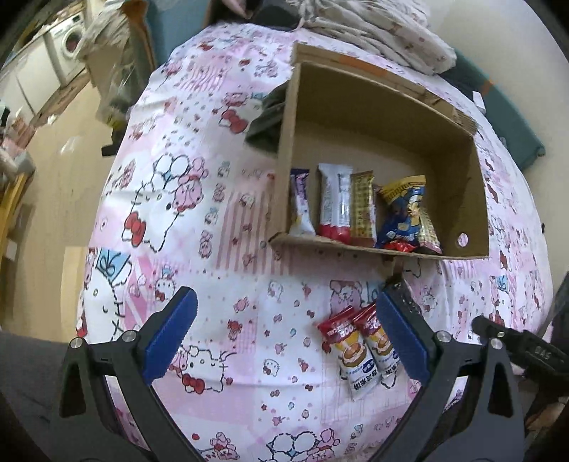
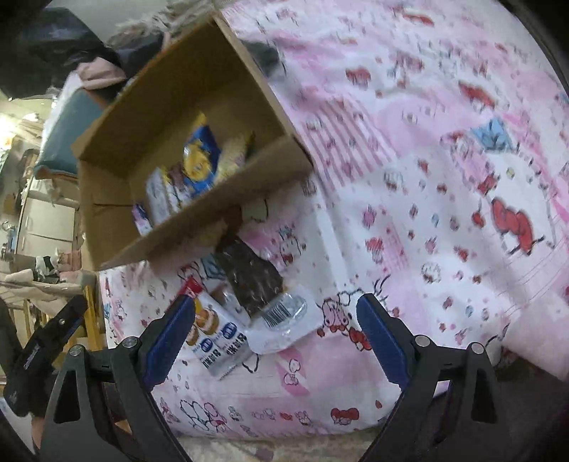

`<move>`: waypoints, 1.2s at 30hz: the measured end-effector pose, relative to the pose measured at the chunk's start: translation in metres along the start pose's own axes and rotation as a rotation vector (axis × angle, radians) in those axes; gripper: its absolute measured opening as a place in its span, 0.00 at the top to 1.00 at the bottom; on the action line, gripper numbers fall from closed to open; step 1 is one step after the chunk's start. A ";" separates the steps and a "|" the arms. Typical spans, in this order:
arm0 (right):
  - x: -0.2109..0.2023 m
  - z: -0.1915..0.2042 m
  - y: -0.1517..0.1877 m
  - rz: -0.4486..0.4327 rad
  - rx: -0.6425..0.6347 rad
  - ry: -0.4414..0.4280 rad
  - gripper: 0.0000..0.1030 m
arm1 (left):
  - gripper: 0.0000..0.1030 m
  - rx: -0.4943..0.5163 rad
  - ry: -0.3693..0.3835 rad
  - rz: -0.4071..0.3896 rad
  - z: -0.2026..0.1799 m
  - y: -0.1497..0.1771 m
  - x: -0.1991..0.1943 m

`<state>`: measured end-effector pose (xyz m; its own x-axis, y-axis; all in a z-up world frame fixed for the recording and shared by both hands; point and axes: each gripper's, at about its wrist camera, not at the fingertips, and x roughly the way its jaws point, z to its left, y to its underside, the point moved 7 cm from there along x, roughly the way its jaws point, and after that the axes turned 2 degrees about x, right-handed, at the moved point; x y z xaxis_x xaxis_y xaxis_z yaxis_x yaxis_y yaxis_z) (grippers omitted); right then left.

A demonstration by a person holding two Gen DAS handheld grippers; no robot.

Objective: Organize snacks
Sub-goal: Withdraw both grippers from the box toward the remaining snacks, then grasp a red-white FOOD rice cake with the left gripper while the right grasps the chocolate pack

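A cardboard box lies on a pink cartoon-print bedsheet. Inside it stand several snack packets, among them a white-and-red bar and a blue-and-gold bag. Two red-topped snack sticks lie on the sheet in front of the box, just left of my left gripper's right finger. My left gripper is open and holds nothing. In the right wrist view the box is upper left; the sticks, a dark brown wrapped bar and a clear-white wrapper lie before my open right gripper.
A folded blanket lies beyond the box. A dark object sits against the box's left wall. The bed edge drops to a beige floor on the left, with a washing machine far off. The other gripper shows at the right.
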<state>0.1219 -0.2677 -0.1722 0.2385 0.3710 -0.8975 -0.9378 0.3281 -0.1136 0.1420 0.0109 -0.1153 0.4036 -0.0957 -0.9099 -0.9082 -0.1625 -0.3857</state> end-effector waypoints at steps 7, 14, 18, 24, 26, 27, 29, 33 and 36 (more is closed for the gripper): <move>0.045 0.017 -0.005 0.092 -0.119 0.120 0.09 | 0.04 -0.005 -0.011 0.013 0.004 0.003 0.004; 0.088 0.044 -0.001 0.156 -0.305 0.207 0.09 | 0.04 -0.012 -0.014 0.047 0.005 0.006 0.013; 0.106 0.053 0.014 0.185 -0.482 0.331 0.09 | 0.04 -0.008 -0.003 0.051 0.002 0.007 0.014; 0.110 0.063 0.022 0.186 -0.550 0.345 0.30 | 0.04 0.010 -0.002 0.054 -0.005 0.007 0.016; 0.106 0.066 0.024 0.187 -0.554 0.330 0.37 | 0.04 0.017 -0.008 0.049 -0.005 0.008 0.016; 0.104 0.065 0.025 0.194 -0.550 0.320 0.39 | 0.04 0.020 -0.012 0.048 -0.005 0.008 0.017; 0.100 0.064 0.025 0.195 -0.531 0.307 0.42 | 0.04 0.019 -0.023 0.049 -0.003 0.009 0.018; 0.080 0.042 0.020 0.203 -0.407 0.266 0.42 | 0.04 0.006 -0.039 0.053 0.003 0.010 0.019; 0.064 0.019 0.015 0.199 -0.286 0.218 0.42 | 0.04 0.007 -0.050 0.063 0.005 0.015 0.022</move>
<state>0.1280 -0.2228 -0.2238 0.0153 0.2000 -0.9797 -0.9999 0.0027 -0.0150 0.1369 0.0109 -0.1418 0.3399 -0.0567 -0.9388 -0.9323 -0.1513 -0.3284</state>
